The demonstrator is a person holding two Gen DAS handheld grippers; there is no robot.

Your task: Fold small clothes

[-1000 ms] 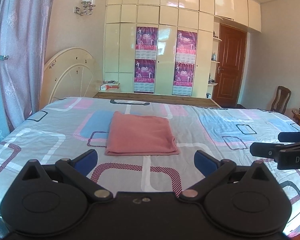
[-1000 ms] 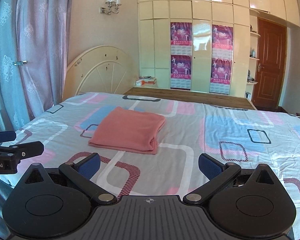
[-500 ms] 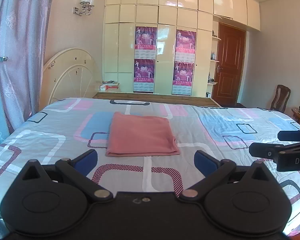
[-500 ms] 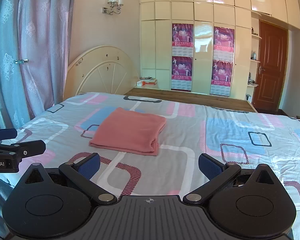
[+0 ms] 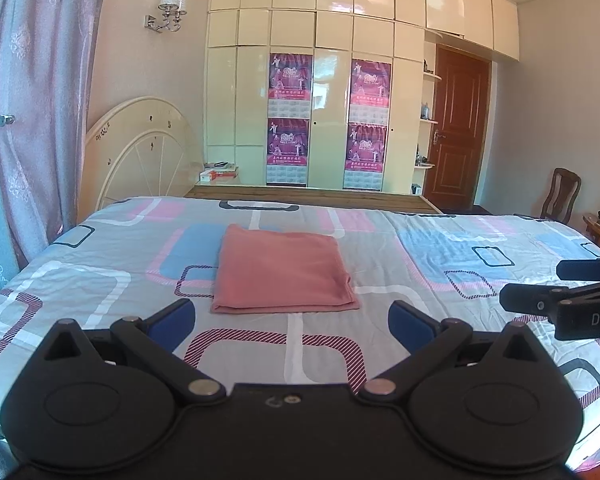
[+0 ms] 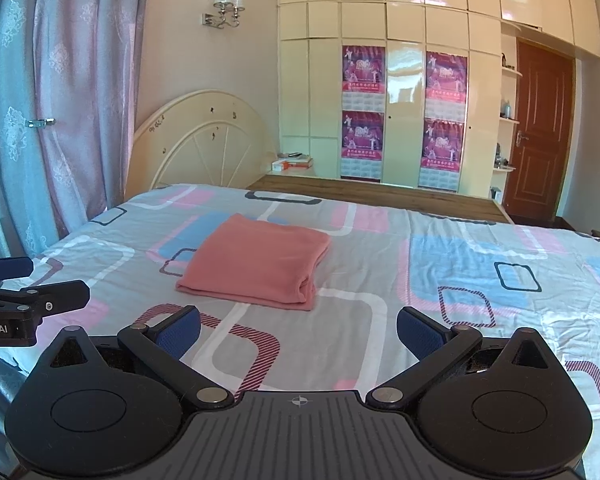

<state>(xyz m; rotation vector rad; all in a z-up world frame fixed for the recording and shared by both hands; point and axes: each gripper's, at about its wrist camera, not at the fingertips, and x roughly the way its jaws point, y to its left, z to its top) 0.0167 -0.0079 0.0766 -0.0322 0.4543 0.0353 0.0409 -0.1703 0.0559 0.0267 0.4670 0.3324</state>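
A pink cloth (image 5: pixel 282 270) lies folded into a flat rectangle on the bed; it also shows in the right wrist view (image 6: pixel 256 264). My left gripper (image 5: pixel 292 326) is open and empty, held back from the cloth's near edge. My right gripper (image 6: pixel 298 330) is open and empty, also short of the cloth and a little to its right. The right gripper shows at the right edge of the left wrist view (image 5: pixel 568 296), and the left gripper at the left edge of the right wrist view (image 6: pixel 28 292).
The bed (image 5: pixel 440 248) has a patterned sheet of pink, blue and grey. A cream headboard (image 5: pixel 140 152) and curtains (image 5: pixel 32 120) stand at the left. Wardrobes (image 5: pixel 328 120), a door (image 5: pixel 456 132) and a chair (image 5: pixel 562 196) are beyond.
Both grippers have risen and drawn back very slightly. The cloth has not moved. Both grippers stay open.
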